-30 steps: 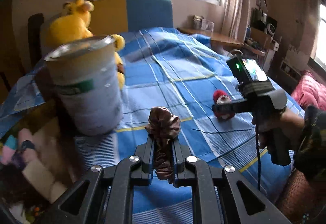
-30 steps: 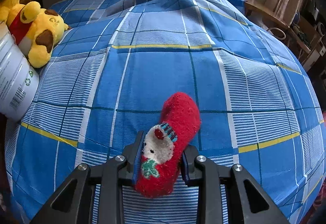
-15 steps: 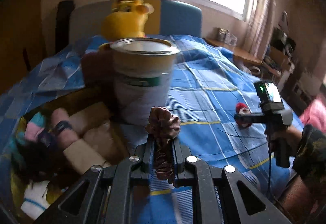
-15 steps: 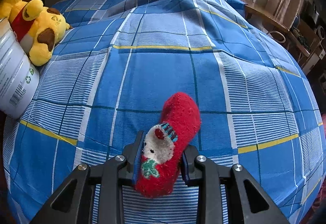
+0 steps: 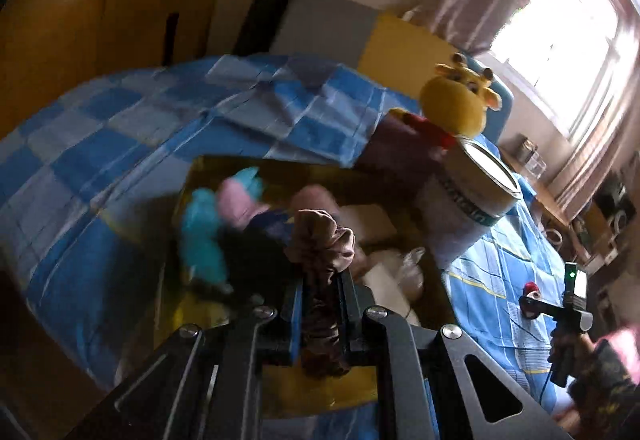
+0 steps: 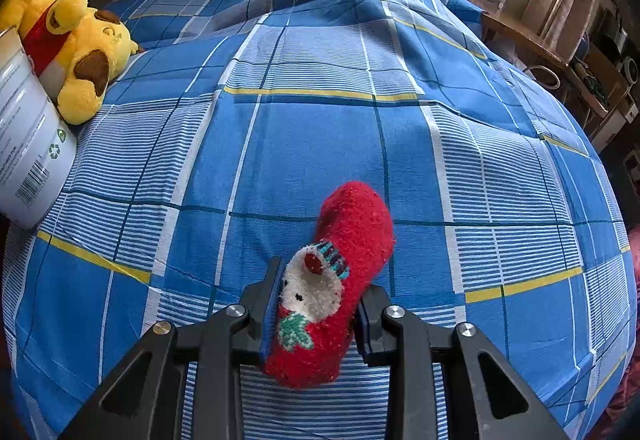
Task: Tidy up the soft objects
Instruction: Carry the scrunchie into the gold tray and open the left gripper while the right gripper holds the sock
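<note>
swung over the box [image 5: 192, 176] — left claw [image 5: 319, 282] grips brown cloth [image 5: 320, 236]; right claw [image 6: 316, 304] grips red sock [image 6: 352, 224].

One red sock [image 6: 352, 240], one brown scrunchie [image 5: 320, 240], one tin [image 5: 472, 200] — two plush toys [image 6: 80, 56].

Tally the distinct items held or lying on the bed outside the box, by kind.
Socks: 1, the fuzzy red sock with a white face in the right gripper
Scrunchies: 1, the brown fabric scrunchie in the left gripper
Plush toys: 1, the yellow plush with a red shirt
Tins: 1, the white cylindrical tin
Total: 4
</note>
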{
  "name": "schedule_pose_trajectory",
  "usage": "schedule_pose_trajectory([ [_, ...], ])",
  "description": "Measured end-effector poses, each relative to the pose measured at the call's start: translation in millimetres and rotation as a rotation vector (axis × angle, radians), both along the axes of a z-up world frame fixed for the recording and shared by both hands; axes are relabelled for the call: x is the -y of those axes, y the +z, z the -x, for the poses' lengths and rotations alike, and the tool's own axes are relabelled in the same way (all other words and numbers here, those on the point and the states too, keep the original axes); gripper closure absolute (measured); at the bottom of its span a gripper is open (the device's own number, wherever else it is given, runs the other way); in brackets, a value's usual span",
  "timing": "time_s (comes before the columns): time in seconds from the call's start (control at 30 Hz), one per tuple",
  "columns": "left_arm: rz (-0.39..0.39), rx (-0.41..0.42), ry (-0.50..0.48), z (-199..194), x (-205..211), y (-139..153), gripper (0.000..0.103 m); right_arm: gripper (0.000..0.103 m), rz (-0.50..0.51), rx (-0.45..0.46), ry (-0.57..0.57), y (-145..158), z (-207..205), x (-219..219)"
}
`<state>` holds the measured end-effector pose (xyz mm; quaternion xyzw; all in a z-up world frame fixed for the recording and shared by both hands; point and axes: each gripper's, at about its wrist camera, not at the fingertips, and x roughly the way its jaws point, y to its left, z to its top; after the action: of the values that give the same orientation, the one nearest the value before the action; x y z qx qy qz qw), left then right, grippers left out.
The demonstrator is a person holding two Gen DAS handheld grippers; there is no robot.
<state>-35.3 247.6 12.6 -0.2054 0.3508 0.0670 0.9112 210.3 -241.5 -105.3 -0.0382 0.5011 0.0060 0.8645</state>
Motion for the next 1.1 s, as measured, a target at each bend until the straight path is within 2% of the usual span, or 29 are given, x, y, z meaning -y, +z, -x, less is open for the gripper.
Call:
schedule_pose_trajectory([
  [0.07, 0.05, -0.016, -0.007, 4.1, -4.7, -10.1, 0.089, 0.073, 0.006, 0.001, 0.001, -0.2, 0.6, -1.4],
  [0.2, 0.07, -0.034, -0.065, -4.9, 10.0, -20.5, 0.088, 0.073, 0.014, 0.002, 0.001, 0.1, 1.4, -3.4],
  [0.43, 0.03, -0.138, -0.078, -32.3, 29.3, -52.6, 0.086, 0.073, 0.023, 0.002, 0.003, 0.2, 2.1, -4.2],
  [0.53, 0.01, -0.18, -0.078, -39.3, 30.8, -65.0, 0.079, 0.073, 0.025, 0.0, 0.003, 0.2, 1.9, -4.9],
  [0.6, -0.019, -0.194, -0.068, -41.1, 32.7, -69.0, 0.067, 0.073, 0.029, 0.0, 0.003, 0.2, 1.9, -5.4],
  [0.73, -0.102, -0.193, -0.063, -38.8, 36.7, -68.4, 0.058, 0.073, 0.029, 0.0, 0.002, -0.4, 1.8, -5.6],
  [0.8, -0.113, -0.182, -0.06, -35.7, 36.3, -66.3, 0.047, 0.073, 0.03, 0.001, 0.002, -0.3, 1.8, -5.6],
  [0.93, -0.122, -0.169, -0.048, -31.1, 32.8, -60.6, 0.045, 0.073, 0.032, 0.002, 0.001, -0.1, 2.0, -6.3],
  [1.1, -0.172, -0.134, -0.032, -24.5, 34.2, -47.8, 0.036, 0.073, 0.029, 0.003, -0.002, -0.7, 2.3, -6.8],
])
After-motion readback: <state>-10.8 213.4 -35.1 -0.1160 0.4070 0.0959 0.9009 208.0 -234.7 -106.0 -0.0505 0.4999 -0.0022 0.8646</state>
